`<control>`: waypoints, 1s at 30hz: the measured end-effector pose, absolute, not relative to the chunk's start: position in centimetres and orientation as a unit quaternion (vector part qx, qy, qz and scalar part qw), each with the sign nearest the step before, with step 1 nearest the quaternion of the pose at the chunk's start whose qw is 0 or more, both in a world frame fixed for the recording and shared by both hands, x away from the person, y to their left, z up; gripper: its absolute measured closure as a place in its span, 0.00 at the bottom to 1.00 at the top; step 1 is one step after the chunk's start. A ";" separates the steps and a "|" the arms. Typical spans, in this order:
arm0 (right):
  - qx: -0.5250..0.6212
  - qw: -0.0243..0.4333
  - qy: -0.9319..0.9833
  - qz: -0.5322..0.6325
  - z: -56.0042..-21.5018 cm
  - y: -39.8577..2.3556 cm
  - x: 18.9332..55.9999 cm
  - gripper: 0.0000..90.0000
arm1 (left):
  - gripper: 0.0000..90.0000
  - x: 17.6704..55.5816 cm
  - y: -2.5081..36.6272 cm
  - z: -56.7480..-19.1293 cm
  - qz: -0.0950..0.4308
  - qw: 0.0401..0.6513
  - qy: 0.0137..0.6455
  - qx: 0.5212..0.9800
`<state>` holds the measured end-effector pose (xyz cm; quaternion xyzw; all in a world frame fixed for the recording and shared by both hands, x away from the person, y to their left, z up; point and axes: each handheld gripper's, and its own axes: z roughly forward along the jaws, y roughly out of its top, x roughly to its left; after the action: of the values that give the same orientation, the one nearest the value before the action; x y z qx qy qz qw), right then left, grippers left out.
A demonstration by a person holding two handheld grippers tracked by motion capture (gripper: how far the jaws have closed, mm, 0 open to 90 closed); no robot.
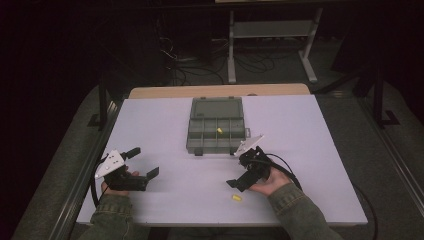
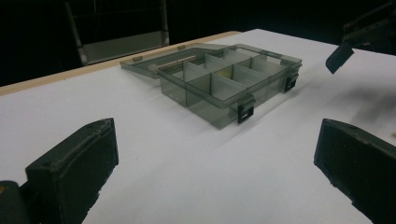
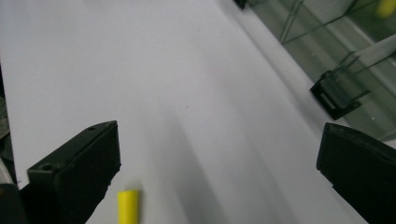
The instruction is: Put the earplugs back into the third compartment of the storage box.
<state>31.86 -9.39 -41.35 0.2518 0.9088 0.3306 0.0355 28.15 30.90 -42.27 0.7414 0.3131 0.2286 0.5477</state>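
A smoky transparent compartment box point(image 1: 215, 131) lies mid-table, its lid folded flat behind it. One small yellow piece point(image 1: 219, 130) sits in a middle compartment. A second yellow piece point(image 1: 236, 198) lies loose on the table near the front edge. My right gripper point(image 1: 239, 170) hovers open just behind that loose piece, which appears beside its left jaw in the right gripper view point(image 3: 127, 205). My left gripper point(image 1: 144, 161) is open at the front left, holding nothing, and faces the box point(image 2: 229, 79).
The white table point(image 1: 165, 125) has a wooden strip along its far edge. The box's black latch point(image 3: 334, 98) is close to my right gripper's right jaw. Beyond the table are a dark floor, cables and a metal stand point(image 1: 270, 30).
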 end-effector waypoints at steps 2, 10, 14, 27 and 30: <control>0.248 0.031 0.911 0.329 -41.6 -9.3 31.3 0.00 | 0.00 28.1 30.9 -42.3 0.228 0.548 0.313 0.742; 0.228 0.026 0.919 0.319 -42.1 -8.9 29.5 0.00 | 0.00 28.1 30.9 -42.3 0.228 0.548 0.313 0.741; 0.210 0.019 0.925 0.316 -42.4 -8.8 28.7 0.07 | 0.00 28.1 30.9 -42.3 0.228 0.547 0.312 0.742; 0.178 -0.013 0.936 0.303 -42.5 -9.0 27.3 0.50 | 0.00 28.1 30.9 -42.3 0.228 0.547 0.310 0.743; 0.174 -0.013 0.940 0.292 -42.8 -9.0 27.2 0.57 | 0.00 28.1 30.9 -42.3 0.228 0.547 0.311 0.743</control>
<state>27.23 -9.04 -42.81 0.1739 0.9404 0.2919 -0.0126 28.13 30.86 -42.26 0.7429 0.3111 0.2281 0.5471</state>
